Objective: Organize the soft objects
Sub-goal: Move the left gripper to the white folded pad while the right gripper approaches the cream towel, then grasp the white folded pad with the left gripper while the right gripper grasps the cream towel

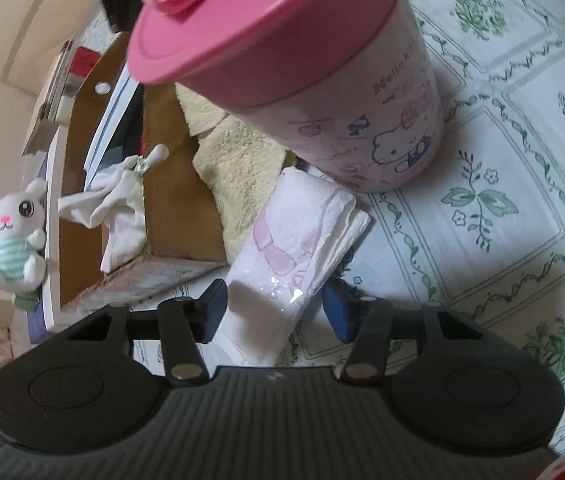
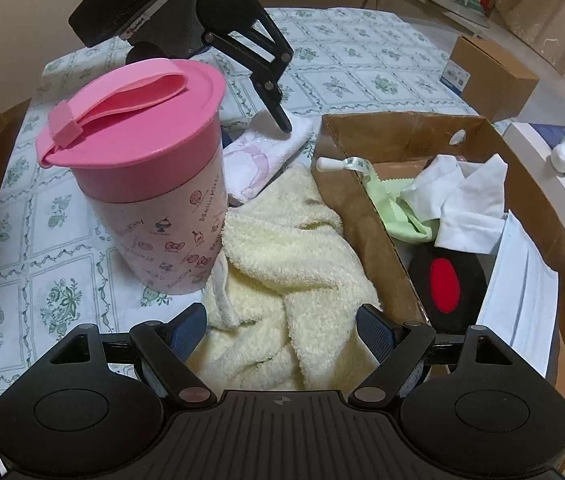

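Observation:
A folded white cloth with pink print lies on the tablecloth beside a cardboard box. My left gripper straddles its near end, open; the left pad rests against the cloth and the right pad stands a sliver off it. From the right wrist view, one left finger comes down onto that cloth. A fluffy cream towel is bunched against the box wall. My right gripper hangs open just over the towel, a pad on either side of it.
A tall cup with a pink lid stands on the floral tablecloth, close to both cloths. The box holds a white cloth, a green cloth, a black-and-red item and a face mask. A plush bunny sits beyond the box.

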